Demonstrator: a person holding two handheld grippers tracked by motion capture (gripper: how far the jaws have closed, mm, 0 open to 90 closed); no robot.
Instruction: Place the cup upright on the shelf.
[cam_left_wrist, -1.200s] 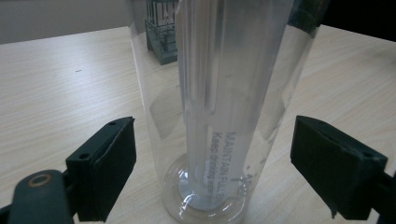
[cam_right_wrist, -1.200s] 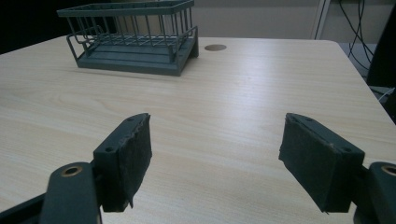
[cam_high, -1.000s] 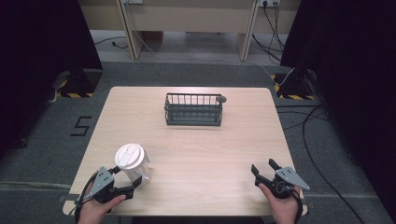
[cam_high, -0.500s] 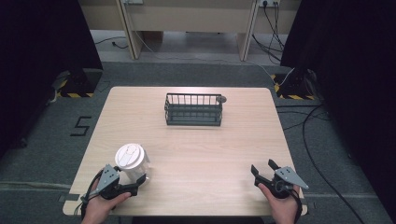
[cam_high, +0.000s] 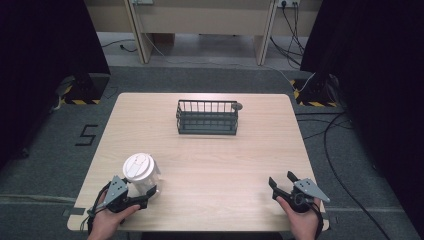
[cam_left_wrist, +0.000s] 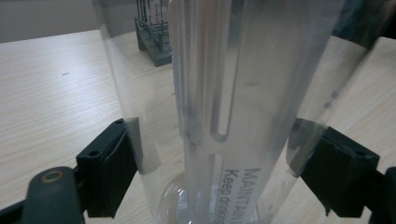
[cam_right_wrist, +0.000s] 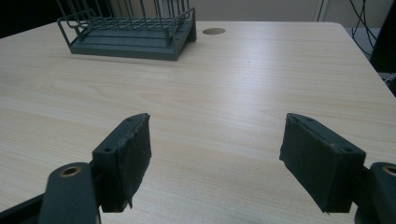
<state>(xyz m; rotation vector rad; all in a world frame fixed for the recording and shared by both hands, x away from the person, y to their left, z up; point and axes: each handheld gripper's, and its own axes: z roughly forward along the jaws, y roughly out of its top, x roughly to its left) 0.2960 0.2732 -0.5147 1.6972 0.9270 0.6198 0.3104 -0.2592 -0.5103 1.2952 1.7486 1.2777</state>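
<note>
A clear plastic cup (cam_high: 141, 169) with a white lid stands upright near the table's front left corner. My left gripper (cam_high: 145, 192) sits low at its base, held by a hand. In the left gripper view the cup (cam_left_wrist: 233, 93) stands between the two black pads (cam_left_wrist: 116, 163), which are spread wide at its walls, so the left gripper (cam_left_wrist: 217, 172) is open around it. My right gripper (cam_high: 281, 179) rests near the front right edge, open, with nothing between its jaws (cam_right_wrist: 217, 158).
A dark wire basket (cam_high: 207, 117) stands at the back middle of the wooden table (cam_high: 225, 165), also seen as the basket (cam_right_wrist: 130, 37) far ahead of the right gripper. A round grommet (cam_high: 238, 106) lies beside it. Cables run over the floor on the right.
My left gripper has crept slightly right and closer around the cup's base. The cup and the right gripper have stayed in place.
</note>
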